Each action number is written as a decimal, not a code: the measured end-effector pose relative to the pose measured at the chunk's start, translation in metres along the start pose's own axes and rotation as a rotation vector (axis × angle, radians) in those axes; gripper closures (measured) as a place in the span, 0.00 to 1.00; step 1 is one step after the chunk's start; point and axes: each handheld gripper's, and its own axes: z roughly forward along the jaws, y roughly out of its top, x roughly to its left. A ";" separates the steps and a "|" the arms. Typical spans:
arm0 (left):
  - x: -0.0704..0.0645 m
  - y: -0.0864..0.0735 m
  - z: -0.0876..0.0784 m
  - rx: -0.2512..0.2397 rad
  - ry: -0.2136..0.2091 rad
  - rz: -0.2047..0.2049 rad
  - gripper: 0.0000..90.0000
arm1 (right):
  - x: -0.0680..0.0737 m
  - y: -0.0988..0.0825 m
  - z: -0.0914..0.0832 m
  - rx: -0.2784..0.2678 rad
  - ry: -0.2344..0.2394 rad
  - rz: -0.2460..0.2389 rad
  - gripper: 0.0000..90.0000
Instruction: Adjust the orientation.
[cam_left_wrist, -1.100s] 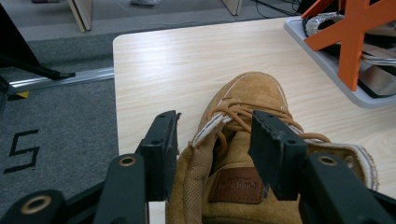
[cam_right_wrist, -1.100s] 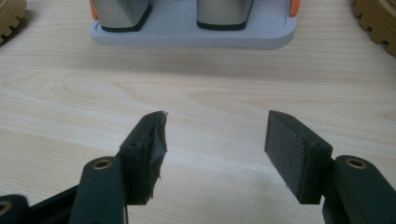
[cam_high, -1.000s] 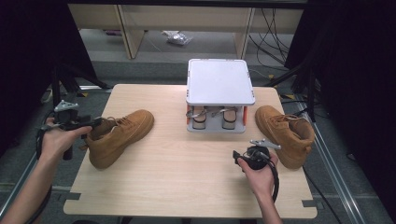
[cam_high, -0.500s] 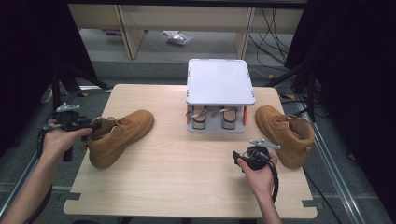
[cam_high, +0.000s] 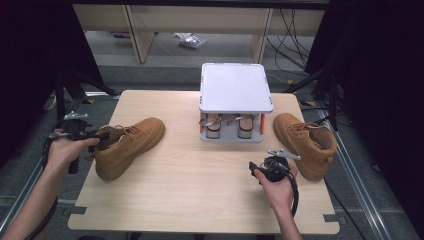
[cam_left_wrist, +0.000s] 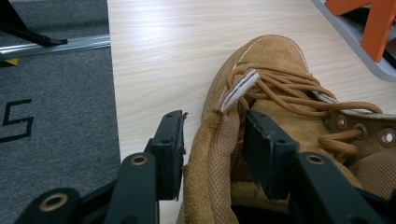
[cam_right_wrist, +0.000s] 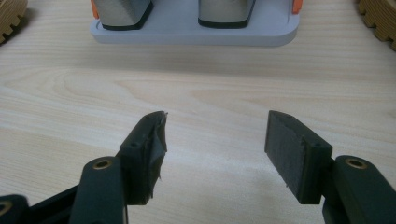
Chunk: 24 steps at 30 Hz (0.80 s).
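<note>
A tan lace-up boot (cam_high: 131, 142) lies on the left of the wooden table (cam_high: 200, 190), toe pointing toward the middle. My left gripper (cam_high: 102, 137) reaches in at its heel end. In the left gripper view the boot's padded collar (cam_left_wrist: 219, 154) stands between the jaws of the left gripper (cam_left_wrist: 212, 126), one outside and one inside the boot. The jaws have just been closing and the collar looks unsqueezed. A second tan boot (cam_high: 305, 142) sits at the right. My right gripper (cam_high: 270, 161) rests just left of it, open over bare wood (cam_right_wrist: 215, 126).
A grey rack (cam_high: 235, 87) with a flat lid stands at the table's back middle, with two shoes (cam_high: 215, 127) under it; its base (cam_right_wrist: 196, 32) lies ahead of the right gripper. Dark floor, cables and shelf legs surround the table.
The left gripper has crept slightly further onto the boot's heel end. The right hand and both boots have stayed where they were.
</note>
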 end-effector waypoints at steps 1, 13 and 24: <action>0.000 0.000 0.000 0.001 0.000 -0.002 0.64 | 0.000 0.000 0.000 0.002 -0.003 0.005 0.44; 0.002 -0.002 -0.002 0.059 -0.015 0.007 0.64 | 0.001 0.000 0.000 0.014 -0.011 -0.001 0.44; 0.002 -0.004 -0.002 0.097 -0.016 -0.031 0.67 | 0.001 0.000 0.000 0.017 -0.011 0.003 0.44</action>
